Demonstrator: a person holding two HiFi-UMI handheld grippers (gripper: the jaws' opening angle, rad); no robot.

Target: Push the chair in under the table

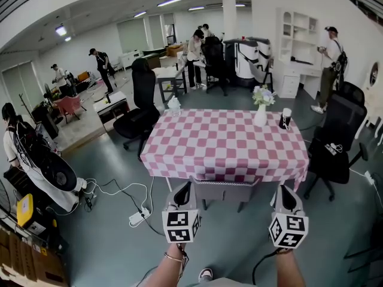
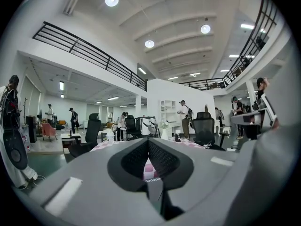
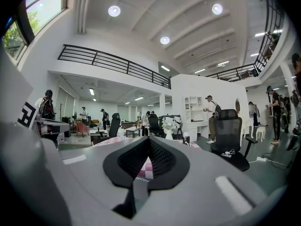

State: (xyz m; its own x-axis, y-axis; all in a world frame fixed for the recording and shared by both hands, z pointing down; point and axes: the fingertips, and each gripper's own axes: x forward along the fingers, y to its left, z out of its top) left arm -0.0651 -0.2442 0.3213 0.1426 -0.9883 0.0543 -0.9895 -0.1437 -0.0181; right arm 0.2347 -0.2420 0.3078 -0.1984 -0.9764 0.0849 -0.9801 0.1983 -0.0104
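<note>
**A:** Tool state?

**B:** Both shut, nothing held. My left gripper (image 1: 184, 190) has its jaws together and empty, and my right gripper (image 1: 281, 193) is the same. All I see past either set of tips is checked cloth.

**A:** Where's the chair?

**B:** The grey moulded plastic chair (image 1: 224, 190) is straight ahead of me, at the near edge of the rectangular table with the pink-and-white checked cloth (image 1: 227, 142). The seat looks already under the cloth hem. The backrest and legs show below the hem on my side.

**A:** Which way from the tools?

**B:** Ahead and between them. The backrest's long axis runs left to right, parallel to the table's near edge, so the push goes away from me, square to it.

**A:** Which hand is nearer?

**B:** The left. Its tip is just beside the backrest's left corner, but I can't tell if it's touching. The right tip sits out past the right corner, near but apart.

**A:** Next move?

**B:** My guess is to bring the right one inward onto the backrest, then shove with both evenly. Pushing from the left alone would likely twist the chair. It seems nearly done, with only a little travel left.
</note>
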